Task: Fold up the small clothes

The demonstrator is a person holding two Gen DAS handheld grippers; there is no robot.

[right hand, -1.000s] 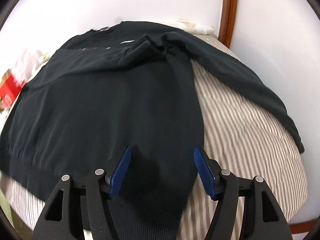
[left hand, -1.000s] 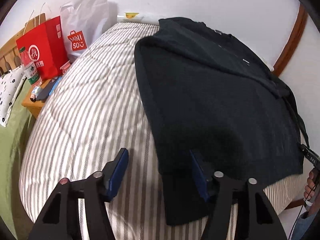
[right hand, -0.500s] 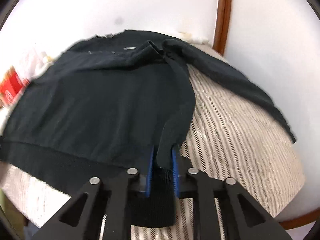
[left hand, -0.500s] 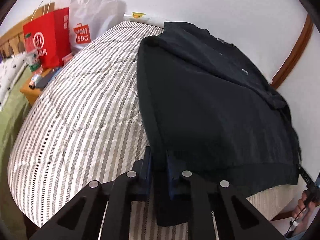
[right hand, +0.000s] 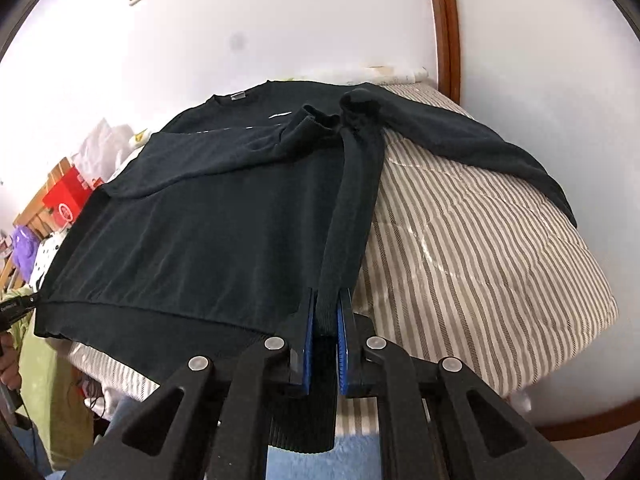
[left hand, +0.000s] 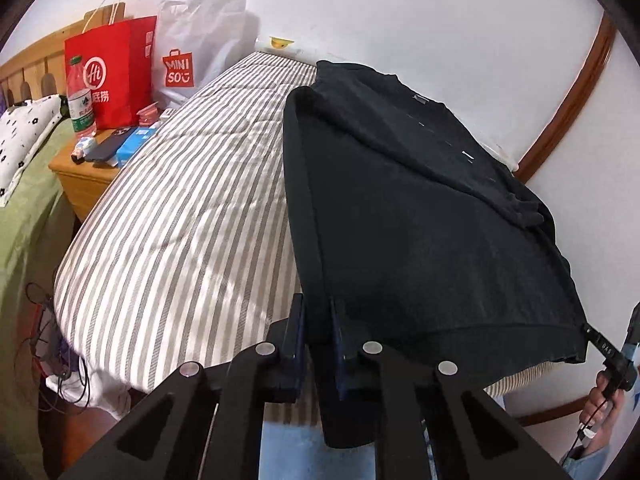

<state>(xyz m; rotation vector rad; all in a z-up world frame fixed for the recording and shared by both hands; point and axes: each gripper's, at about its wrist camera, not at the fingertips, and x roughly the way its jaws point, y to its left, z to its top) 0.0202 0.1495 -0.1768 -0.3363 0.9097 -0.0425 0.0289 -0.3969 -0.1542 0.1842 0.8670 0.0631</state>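
Note:
A black long-sleeved sweater (left hand: 420, 220) (right hand: 200, 232) lies on the striped quilt, one sleeve folded across its chest, the other trailing off to the right in the right wrist view. My left gripper (left hand: 318, 312) is shut on the sweater's left bottom hem corner, lifted off the bed. My right gripper (right hand: 326, 304) is shut on the right bottom hem corner, also raised. The hem stretches taut between the two grippers, and the hem tip hangs below each pair of blue pads. The right gripper's tip (left hand: 600, 344) shows at the far right edge of the left wrist view.
The bed's grey-and-white striped quilt (left hand: 192, 216) (right hand: 480, 264) carries the sweater. A wooden nightstand (left hand: 80, 176) at the left holds a red bag (left hand: 112, 76), a white bag (left hand: 196, 48), a bottle (left hand: 80, 100) and small items. White wall and brown wooden trim (right hand: 444, 28) lie behind.
Both grippers went from open around the hem corners to shut on them. They have since pulled back and up, lifting the bottom hem off the quilt.

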